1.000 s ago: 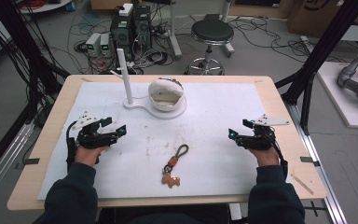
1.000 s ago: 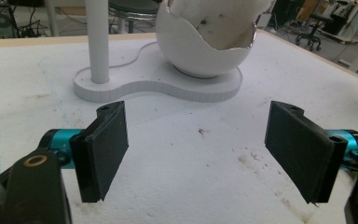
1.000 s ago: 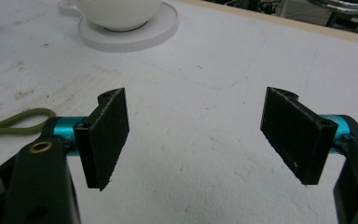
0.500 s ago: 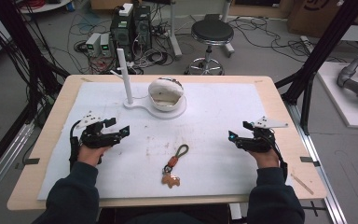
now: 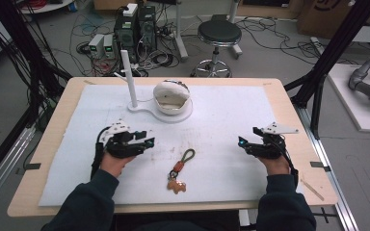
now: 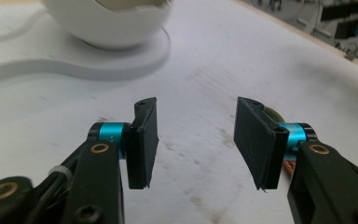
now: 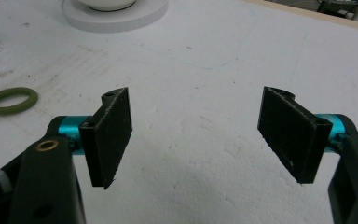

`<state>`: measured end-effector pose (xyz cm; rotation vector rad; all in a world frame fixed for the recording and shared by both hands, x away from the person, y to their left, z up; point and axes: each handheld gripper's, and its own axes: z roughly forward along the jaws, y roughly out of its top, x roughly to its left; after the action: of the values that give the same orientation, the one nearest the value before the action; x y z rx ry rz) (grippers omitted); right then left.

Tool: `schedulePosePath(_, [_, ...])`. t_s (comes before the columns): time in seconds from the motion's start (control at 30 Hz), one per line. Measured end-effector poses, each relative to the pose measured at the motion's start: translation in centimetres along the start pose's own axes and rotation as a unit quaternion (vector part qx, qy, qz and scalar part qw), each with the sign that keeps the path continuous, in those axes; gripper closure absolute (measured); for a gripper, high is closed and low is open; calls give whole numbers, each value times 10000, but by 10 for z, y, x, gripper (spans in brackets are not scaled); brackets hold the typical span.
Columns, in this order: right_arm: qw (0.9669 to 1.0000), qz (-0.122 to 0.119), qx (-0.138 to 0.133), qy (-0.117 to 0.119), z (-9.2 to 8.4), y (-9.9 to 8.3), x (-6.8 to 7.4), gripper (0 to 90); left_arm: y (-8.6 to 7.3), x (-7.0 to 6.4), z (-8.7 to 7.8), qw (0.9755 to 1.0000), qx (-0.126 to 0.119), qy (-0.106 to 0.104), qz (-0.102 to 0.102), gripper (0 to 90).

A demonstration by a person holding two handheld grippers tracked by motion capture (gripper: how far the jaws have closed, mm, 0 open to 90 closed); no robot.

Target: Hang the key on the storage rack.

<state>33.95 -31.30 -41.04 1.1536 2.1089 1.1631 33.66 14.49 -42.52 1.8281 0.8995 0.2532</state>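
**Keychain lies between my two claws, untouched**

Keychain of olive-green cord loop, orange-brown clasp and small tan charm (image 5: 178, 172) rests flat on the white foam mat (image 5: 231, 115), near the table's front edge and apart from both my tools. My left claw (image 5: 149, 142) has just been closing its jaws; they stand partway apart with nothing between the black pads, only bare mat. Just behind its right jaw, in the left gripper view, a sliver of the green loop peeks out. My right claw (image 5: 241, 142) is spread wide over bare mat, holding nothing, well to the right of the keychain. Farther back sits a white rounded bowl-like shell (image 5: 171, 96) on a flat white base (image 5: 147, 109), with a slim white upright post (image 5: 129, 77) beside it.
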Motion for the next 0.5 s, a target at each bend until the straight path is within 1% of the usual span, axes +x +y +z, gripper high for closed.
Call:
schedulePosePath(0.03, [10000,-42,18,3,0,0,1,264,-1,-7,6,9999,129,-50,57,526])
schedulePosePath(0.07, [10000,-49,48,10,0,-1,1,264,-2,-12,11,9997,203,-81,81,526])
schedulePosePath(0.1, [10000,-64,30,11,0,-1,2,264,-4,-20,18,9992,328,-179,151,525])
schedulePosePath(0.17, [10000,-94,25,19,0,-2,2,265,-6,-31,27,9983,467,-244,261,520])
schedulePosePath(0.2, [9999,-111,24,22,0,-2,2,265,-9,-37,32,9976,549,-286,321,511])
schedulePosePath(0.23, [9999,-116,27,22,-1,-3,1,265,-11,-43,38,9963,665,-364,415,510])
schedulePosePath(0.27, [9999,-107,27,21,-1,-3,0,266,-14,-48,42,9954,739,-390,462,507])
schedulePosePath(0.33, [9999,-97,21,23,-1,-4,-2,265,-18,-53,46,9941,846,-430,532,495])
schedulePosePath(0.37, [10000,-73,17,34,-1,-4,-2,266,-18,-56,47,9937,866,-380,602,492])
schedulePosePath(0.43, [9999,-119,-9,87,0,-3,-2,266,-18,-58,46,9945,833,-367,527,481])
schedulePosePath(0.5, [9999,-130,9,99,1,-3,-1,266,-19,-60,46,9942,867,-384,507,481])
